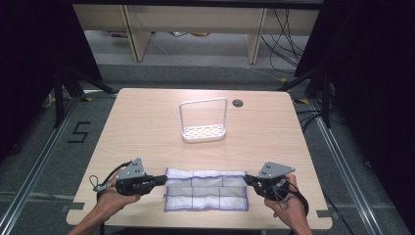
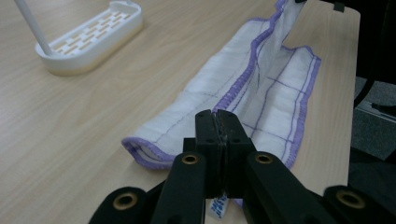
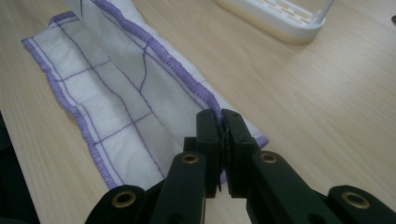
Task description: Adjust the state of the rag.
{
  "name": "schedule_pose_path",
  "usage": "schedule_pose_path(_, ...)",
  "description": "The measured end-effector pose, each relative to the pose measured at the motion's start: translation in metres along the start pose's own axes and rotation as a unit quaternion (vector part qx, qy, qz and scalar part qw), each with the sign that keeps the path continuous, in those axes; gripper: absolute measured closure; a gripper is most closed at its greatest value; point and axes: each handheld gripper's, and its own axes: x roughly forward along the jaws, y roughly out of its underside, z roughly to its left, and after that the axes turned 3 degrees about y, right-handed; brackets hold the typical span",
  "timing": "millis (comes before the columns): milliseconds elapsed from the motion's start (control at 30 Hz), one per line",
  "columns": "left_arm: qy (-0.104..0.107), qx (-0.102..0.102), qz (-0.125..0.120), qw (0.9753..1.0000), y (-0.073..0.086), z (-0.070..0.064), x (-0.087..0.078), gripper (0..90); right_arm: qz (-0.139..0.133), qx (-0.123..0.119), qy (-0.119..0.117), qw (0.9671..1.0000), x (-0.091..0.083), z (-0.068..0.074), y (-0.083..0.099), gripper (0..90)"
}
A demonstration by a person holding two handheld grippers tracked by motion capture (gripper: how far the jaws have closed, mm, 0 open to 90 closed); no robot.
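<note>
Rack point(image 1: 203, 131) stands well beyond held cloth point(image 1: 205, 190).

Both forearms reach in low; the left gripper point(image 1: 157, 181) and right gripper point(image 1: 248, 179) point inward, fingers point(image 2: 206, 135) pressed together.

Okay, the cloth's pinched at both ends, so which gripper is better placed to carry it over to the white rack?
Neither clearly: the left gripper and right gripper each clamp one end of the cloth, and the rack stands roughly midway beyond it. Moving both together looks best.
</note>
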Motion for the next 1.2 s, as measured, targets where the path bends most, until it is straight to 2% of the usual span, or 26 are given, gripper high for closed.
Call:
schedule_pose_path(233,0.016,0.009,0.024,0.9996,0.013,-0.010,0.005,87.7,0.007,-0.002,0.000,1.0000,0.002,0.010,0.014,86.7)
schedule_pose_path(300,0.012,0.008,0.029,0.9995,0.016,-0.013,0.005,87.6,0.011,0.006,-0.005,0.9999,0.001,0.013,0.017,86.5)
schedule_pose_path(433,0.019,0.012,0.030,0.9993,0.019,-0.016,0.006,87.4,0.022,0.002,-0.017,0.9996,0.002,0.021,0.026,85.9)
schedule_pose_path(500,0.019,0.014,0.046,0.9986,0.024,-0.019,0.008,87.1,0.028,0.003,-0.019,0.9994,0.002,0.025,0.029,85.2)
schedule_pose_path(533,0.019,0.014,0.046,0.9986,0.024,-0.019,0.008,86.6,0.031,0.002,-0.019,0.9993,0.002,0.026,0.031,83.8)
schedule_pose_path(567,0.021,0.021,0.056,0.9980,0.027,-0.019,0.011,86.0,0.032,-0.001,-0.027,0.9991,0.003,0.027,0.033,81.5)
schedule_pose_path(633,0.022,0.016,0.054,0.9982,0.029,-0.019,0.013,82.6,0.037,0.013,-0.028,0.9988,0.002,0.030,0.036,74.1)
schedule_pose_path(667,0.025,-0.003,0.053,0.9983,0.030,-0.020,0.013,77.6,0.048,0.021,-0.030,0.9982,0.000,0.032,0.038,70.2)
schedule_pose_path(700,0.025,-0.004,0.054,0.9982,0.029,-0.018,0.011,74.1,0.041,0.023,-0.027,0.9985,-0.001,0.032,0.039,66.3)
schedule_pose_path(733,0.026,-0.011,0.044,0.9986,0.028,-0.018,0.010,70.1,0.036,0.025,-0.026,0.9987,-0.003,0.032,0.040,62.8)
schedule_pose_path(767,0.026,-0.011,0.044,0.9986,0.028,-0.018,0.010,66.2,0.036,0.025,-0.026,0.9987,-0.003,0.032,0.040,62.8)
schedule_pose_path(800,0.019,-0.025,0.038,0.9988,0.024,-0.015,0.004,60.1,0.024,0.044,-0.022,0.9985,-0.011,0.033,0.040,58.6)
schedule_pose_path(833,0.019,-0.025,0.038,0.9988,0.024,-0.015,0.004,56.4,0.024,0.044,-0.022,0.9985,-0.011,0.033,0.040,58.6)
schedule_pose_path(867,0.007,-0.041,0.021,0.9989,0.019,-0.010,-0.001,53.2,0.017,0.052,-0.016,0.9984,-0.014,0.031,0.040,56.3)
schedule_pose_path(900,0.002,-0.048,0.011,0.9988,0.016,-0.006,-0.003,51.4,0.011,0.060,-0.013,0.9981,-0.017,0.030,0.040,56.2)
schedule_pose_path(967,-0.022,-0.058,-0.003,0.9981,0.011,0.001,-0.005,47.5,0.006,0.074,0.002,0.9973,-0.019,0.027,0.039,55.4)
schedule_pose_path(1033,-0.027,-0.062,0.001,0.9977,0.009,0.005,-0.006,43.6,0.013,0.083,0.006,0.9965,-0.018,0.026,0.039,53.8)
schedule_pose_path(1067,-0.034,-0.066,0.010,0.9972,0.006,0.014,-0.006,43.6,0.019,0.095,0.010,0.9953,-0.017,0.026,0.039,52.4)
schedule_pose_path(1100,-0.036,-0.077,-0.002,0.9964,0.003,0.023,-0.001,41.7,0.025,0.111,0.014,0.9935,-0.012,0.023,0.041,50.3)
schedule_pose_path(1167,-0.043,-0.076,0.007,0.9962,0.002,0.028,0.000,41.3,0.024,0.112,0.015,0.9933,-0.009,0.022,0.042,49.3)
schedule_pose_path(1200,-0.053,-0.087,0.014,0.9947,-0.001,0.036,0.007,40.7,0.039,0.128,0.024,0.9908,-0.009,0.022,0.042,46.4)
